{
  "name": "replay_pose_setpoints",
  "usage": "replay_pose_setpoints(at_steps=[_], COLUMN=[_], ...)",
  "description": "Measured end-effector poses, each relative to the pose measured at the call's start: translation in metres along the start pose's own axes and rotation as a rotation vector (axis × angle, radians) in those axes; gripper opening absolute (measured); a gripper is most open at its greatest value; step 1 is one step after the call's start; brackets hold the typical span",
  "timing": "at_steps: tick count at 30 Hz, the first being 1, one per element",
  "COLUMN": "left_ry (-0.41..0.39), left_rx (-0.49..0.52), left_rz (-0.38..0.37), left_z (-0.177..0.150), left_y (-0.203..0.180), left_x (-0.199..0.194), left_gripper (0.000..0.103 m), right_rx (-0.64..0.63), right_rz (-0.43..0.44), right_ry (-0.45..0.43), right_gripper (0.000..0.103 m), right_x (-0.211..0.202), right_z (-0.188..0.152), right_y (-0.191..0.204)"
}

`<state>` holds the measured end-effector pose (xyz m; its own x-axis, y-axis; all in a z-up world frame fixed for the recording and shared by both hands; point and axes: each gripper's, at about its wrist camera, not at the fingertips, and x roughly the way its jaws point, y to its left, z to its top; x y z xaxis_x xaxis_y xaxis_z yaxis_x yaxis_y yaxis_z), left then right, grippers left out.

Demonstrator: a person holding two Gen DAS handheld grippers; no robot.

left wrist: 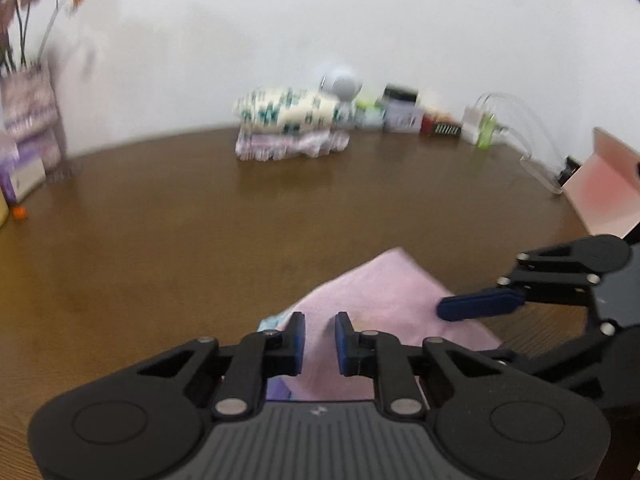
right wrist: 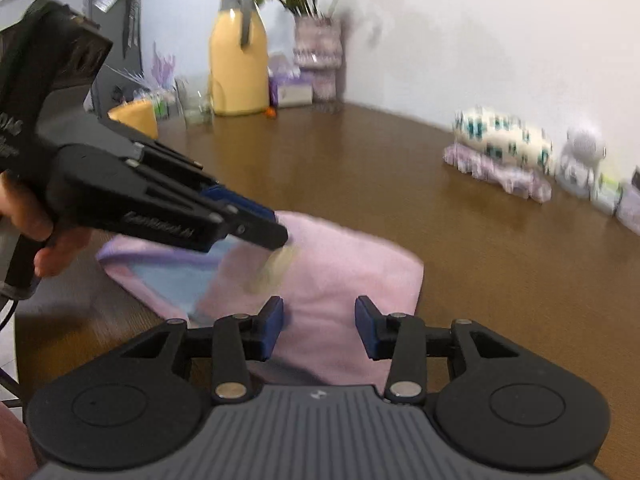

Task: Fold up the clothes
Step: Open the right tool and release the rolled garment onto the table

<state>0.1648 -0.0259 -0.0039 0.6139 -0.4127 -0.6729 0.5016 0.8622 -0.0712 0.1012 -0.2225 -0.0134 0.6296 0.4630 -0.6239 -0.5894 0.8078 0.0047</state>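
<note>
Brown wooden table (left wrist: 160, 240) against a white wall (left wrist: 360, 20); folded clothes stack (left wrist: 290, 124) at centre back. Your pink garment (right wrist: 344, 276) lies low centre, long axis running lower left to upper right. Left gripper (left wrist: 320, 340): narrow gap, empty. Right gripper (right wrist: 319, 328): wide, empty.

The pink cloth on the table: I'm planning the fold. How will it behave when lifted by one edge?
The pink cloth will probably droop: it lies limp and flat on the table. Likely light, being thin. Its fuzzy surface suggests the right gripper pads shouldn't slip.
</note>
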Motion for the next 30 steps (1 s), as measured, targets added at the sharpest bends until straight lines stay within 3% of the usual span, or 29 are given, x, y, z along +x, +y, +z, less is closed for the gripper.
replay_pose_setpoints(at_steps=[5,9,10,13,15,17,20,22,30], left_ry=[0.005,-0.016,-0.023,-0.049,-0.082,-0.107,-0.115,-0.116,-0.133], left_rx=[-0.129,-0.101,-0.088,-0.052,-0.045,-0.043,-0.062,-0.085,-0.15], left_rz=[-0.069,-0.039,-0.024,0.02,0.053,0.094,0.155,0.181,0.16], left_z=[-0.007,-0.008,-0.008,-0.008,-0.011,-0.014,-0.02,-0.026,-0.048], left_y=[0.022,0.016,0.013,0.004,-0.001,-0.006,-0.012,-0.017,-0.029], left_x=[0.009,-0.001,-0.005,-0.018,-0.03,-0.041,-0.052,-0.059,-0.077], left_gripper=[0.015,0.017,0.019,0.049,0.083,0.092,0.102,0.103,0.103], right_rx=[0.01,0.006,0.009,0.037,0.042,0.048,0.06,0.076,0.238], right_rz=[-0.006,-0.008,-0.006,0.001,-0.012,-0.019,-0.031,-0.039,-0.023], right_ry=[-0.001,-0.004,-0.007,-0.034,-0.058,-0.07,-0.072,-0.067,-0.078], right_gripper=[0.042,0.043,0.049,0.08,0.083,0.099,0.103,0.103,0.103], right_x=[0.004,0.004,0.002,-0.01,-0.022,-0.031,-0.041,-0.045,-0.059], right_z=[-0.006,-0.007,-0.007,-0.005,-0.005,-0.007,-0.01,-0.014,-0.028], right_y=[0.0,0.002,0.001,-0.001,0.0,0.0,0.002,0.002,-0.006])
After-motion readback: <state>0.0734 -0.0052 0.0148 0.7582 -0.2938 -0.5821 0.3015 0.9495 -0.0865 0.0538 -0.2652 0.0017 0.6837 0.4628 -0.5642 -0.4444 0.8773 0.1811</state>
